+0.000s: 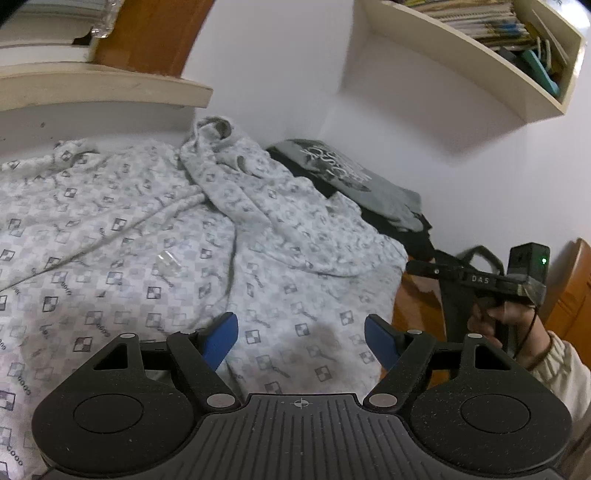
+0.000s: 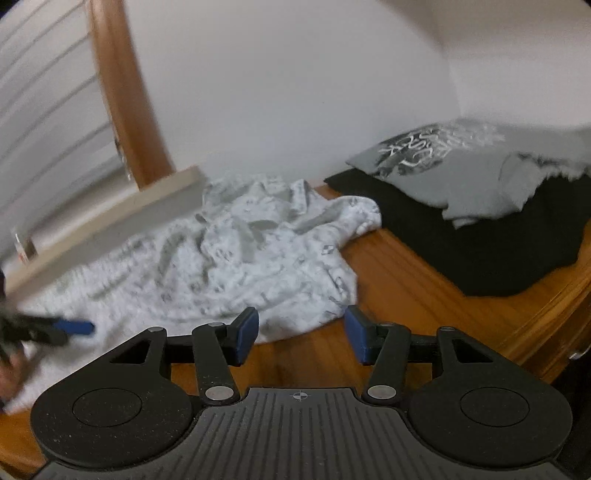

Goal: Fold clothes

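Observation:
A white garment with a grey checker print [image 1: 155, 236] lies rumpled over the wooden surface, its collar end bunched toward the wall. My left gripper [image 1: 301, 341] hovers open just above its near part, blue pads [image 1: 221, 339] wide apart with only cloth beneath. The same garment [image 2: 236, 254] fills the left of the right wrist view. My right gripper [image 2: 301, 338] is open over the garment's right hem and bare wood, nothing between its fingers. The right gripper's body [image 1: 480, 280] and the hand holding it show at the right of the left wrist view. The left gripper's blue tip [image 2: 74, 326] appears blurred at far left.
A folded grey printed shirt [image 2: 461, 162] lies on a folded black garment [image 2: 498, 251] against the wall at the right. The wooden surface [image 2: 406, 288] ends at a front-right edge. A cream ledge [image 1: 110, 88] runs along the left, and a wall shelf with books [image 1: 498, 33] hangs above.

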`<state>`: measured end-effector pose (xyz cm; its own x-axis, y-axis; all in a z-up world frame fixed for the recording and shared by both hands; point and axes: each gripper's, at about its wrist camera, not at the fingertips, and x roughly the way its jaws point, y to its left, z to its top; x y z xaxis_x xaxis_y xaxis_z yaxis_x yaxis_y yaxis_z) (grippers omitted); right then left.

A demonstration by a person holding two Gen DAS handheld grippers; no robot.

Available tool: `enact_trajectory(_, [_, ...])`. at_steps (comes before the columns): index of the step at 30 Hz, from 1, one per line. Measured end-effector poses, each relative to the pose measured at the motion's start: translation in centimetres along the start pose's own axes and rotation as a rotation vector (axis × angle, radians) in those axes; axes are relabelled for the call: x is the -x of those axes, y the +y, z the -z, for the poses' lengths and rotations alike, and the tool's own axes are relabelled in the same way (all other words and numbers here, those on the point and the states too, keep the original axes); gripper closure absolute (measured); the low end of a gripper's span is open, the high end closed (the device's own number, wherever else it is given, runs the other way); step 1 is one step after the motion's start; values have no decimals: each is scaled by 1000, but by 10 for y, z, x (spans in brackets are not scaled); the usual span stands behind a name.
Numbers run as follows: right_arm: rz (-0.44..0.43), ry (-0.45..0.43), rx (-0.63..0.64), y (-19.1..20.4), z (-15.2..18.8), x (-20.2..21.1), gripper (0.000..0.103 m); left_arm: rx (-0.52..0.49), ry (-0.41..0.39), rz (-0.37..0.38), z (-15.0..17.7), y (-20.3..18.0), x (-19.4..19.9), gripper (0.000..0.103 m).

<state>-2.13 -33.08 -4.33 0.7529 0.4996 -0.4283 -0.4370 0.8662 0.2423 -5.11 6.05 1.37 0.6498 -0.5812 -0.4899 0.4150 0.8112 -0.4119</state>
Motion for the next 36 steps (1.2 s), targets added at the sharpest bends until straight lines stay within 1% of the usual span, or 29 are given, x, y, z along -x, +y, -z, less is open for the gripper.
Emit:
enact_trajectory(3, [6, -1, -49, -4, 2, 2, 51, 3, 1, 7, 0, 1, 1, 24])
enact_trajectory(4, [7, -2, -66, -5, 3, 3, 55, 1, 1, 6, 0, 0, 2, 24])
enact_trajectory(5, [17, 8, -49, -4, 2, 0, 65, -1, 2, 6, 0, 0, 2, 24])
enact_trajectory(6, [28, 21, -22, -1, 0, -4, 97, -1, 2, 8, 0, 0, 2, 24])
enact_trajectory(8, [44, 20, 25, -1, -2, -7, 98, 2, 3, 17, 1, 0, 2, 24])
enact_trajectory(9, [59, 4, 39, -3, -5, -6, 99, 3, 4, 21, 1, 0, 2, 24])
enact_trajectory(11, [95, -43, 54, -9, -13, -1, 101, 4, 7, 31, 1, 0, 2, 24])
enact_trajectory(13, [138, -102, 39, -22, -28, 6, 102, 2, 9, 36, 1, 0, 2, 24])
enact_trajectory(14, [169, -126, 34, -26, -33, 8, 102, 0, 10, 34, 0, -1, 1, 23])
enact_trajectory(15, [212, -137, 53, -30, -36, 9, 102, -2, 11, 34, 0, -1, 1, 23])
enact_trajectory(16, [233, -139, 60, -35, -39, 8, 102, -2, 11, 33, 0, -2, 1, 23])
enact_trajectory(17, [230, -134, 42, -41, -40, 9, 102, -4, 12, 33, 0, -2, 1, 22])
enact_trajectory(20, [206, -114, 39, -44, -36, 13, 102, -8, 14, 32, -1, -3, 0, 22])
enact_trajectory(21, [192, -115, 36, -42, -34, 15, 97, -9, 14, 31, -1, -3, 0, 22])
enact_trajectory(23, [133, -109, 19, -33, -28, 19, 91, -10, 14, 32, -1, -2, 0, 22])
enact_trajectory(24, [115, -103, 14, -29, -24, 21, 77, -11, 14, 31, -1, -2, 0, 22])
enact_trajectory(25, [103, -97, 7, -23, -19, 21, 59, -12, 14, 30, -1, -2, 0, 22])
enact_trajectory(26, [92, -90, -4, -17, -15, 20, 54, -14, 14, 27, -1, -2, 0, 22])
enact_trajectory(30, [23, -45, -83, -9, -1, 11, 51, -24, 15, 17, -1, -3, -1, 22])
enact_trajectory(33, [39, -21, -81, -5, 0, -3, 51, -27, 15, 15, -1, -4, -1, 22])
enact_trajectory(34, [39, -20, -81, -4, 0, -7, 54, -28, 15, 15, -1, -4, -1, 22])
enact_trajectory(35, [40, -18, -76, -5, -1, -9, 63, -29, 16, 14, -1, -4, -1, 22])
enact_trajectory(36, [40, -16, -69, -6, -3, -12, 95, -29, 16, 14, -1, -4, -1, 22])
